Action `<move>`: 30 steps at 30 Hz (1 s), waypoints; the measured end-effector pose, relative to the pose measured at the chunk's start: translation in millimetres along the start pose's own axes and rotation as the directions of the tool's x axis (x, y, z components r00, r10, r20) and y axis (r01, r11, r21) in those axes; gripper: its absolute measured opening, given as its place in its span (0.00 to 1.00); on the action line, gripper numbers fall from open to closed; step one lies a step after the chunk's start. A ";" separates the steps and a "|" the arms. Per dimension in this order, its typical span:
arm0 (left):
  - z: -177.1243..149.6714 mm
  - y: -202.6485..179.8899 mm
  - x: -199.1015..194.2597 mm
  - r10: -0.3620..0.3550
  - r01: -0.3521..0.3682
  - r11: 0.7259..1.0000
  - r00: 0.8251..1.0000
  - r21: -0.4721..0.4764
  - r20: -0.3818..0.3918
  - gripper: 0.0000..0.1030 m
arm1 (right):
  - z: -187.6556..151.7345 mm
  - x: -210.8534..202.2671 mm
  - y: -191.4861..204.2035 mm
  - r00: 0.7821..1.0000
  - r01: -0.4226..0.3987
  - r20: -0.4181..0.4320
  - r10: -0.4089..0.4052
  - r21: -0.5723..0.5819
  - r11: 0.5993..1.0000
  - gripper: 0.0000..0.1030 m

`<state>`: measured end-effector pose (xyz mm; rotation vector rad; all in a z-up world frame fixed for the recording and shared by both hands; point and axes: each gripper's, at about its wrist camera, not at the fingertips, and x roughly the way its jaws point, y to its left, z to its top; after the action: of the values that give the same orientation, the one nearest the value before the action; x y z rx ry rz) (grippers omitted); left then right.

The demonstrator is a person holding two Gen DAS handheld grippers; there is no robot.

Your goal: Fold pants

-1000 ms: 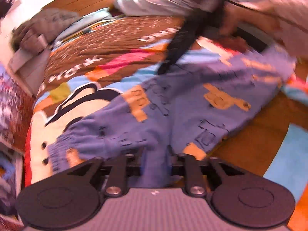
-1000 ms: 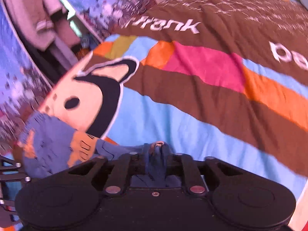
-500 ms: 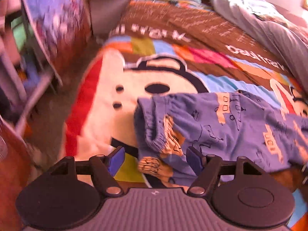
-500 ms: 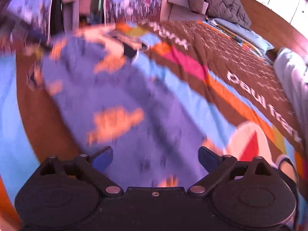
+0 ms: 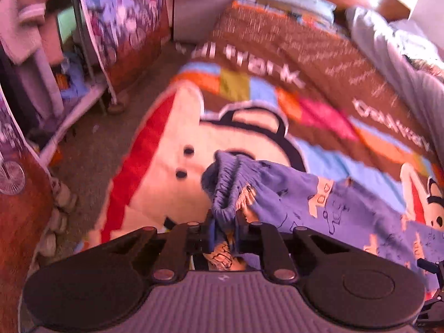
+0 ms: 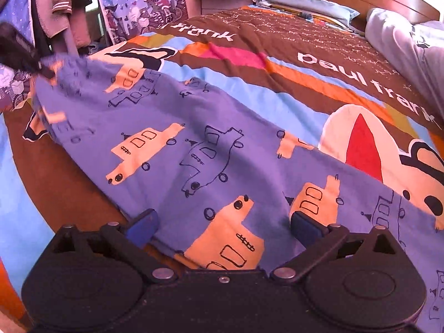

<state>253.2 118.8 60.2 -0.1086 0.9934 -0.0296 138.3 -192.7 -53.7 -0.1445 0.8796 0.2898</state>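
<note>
My left gripper (image 5: 223,231) is closing, clamped on the blue pants' (image 6: 211,149) gathered waistband (image 5: 224,194); my right gripper (image 6: 222,226) is opening, fingers wide apart over them on the bedspread (image 6: 277,63).

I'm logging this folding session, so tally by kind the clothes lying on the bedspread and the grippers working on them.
Blue cotton pants printed with orange cars: 1
Black two-finger grippers: 2, left gripper and right gripper
Total: 3
</note>
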 end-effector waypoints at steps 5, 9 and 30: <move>-6.6 3.7 28.5 0.067 -0.062 0.996 0.995 0.059 -0.074 0.16 | -1.9 -2.3 -5.1 1.000 -0.012 0.005 0.012 -0.021 1.000 0.99; -24.4 6.1 50.4 0.158 -0.154 0.986 0.985 0.060 -0.068 0.45 | -3.2 -2.5 -7.1 1.000 -0.017 -0.002 0.017 -0.010 1.000 0.99; -117.7 -288.3 83.9 0.096 -0.187 0.740 0.980 0.646 0.175 0.92 | -61.1 -55.8 -123.4 0.971 0.233 -0.032 -0.237 0.362 0.903 0.99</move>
<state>207.6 -183.2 -43.3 0.6202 0.8061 -0.2324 97.7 -335.5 -48.3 0.0963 0.8791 -0.1013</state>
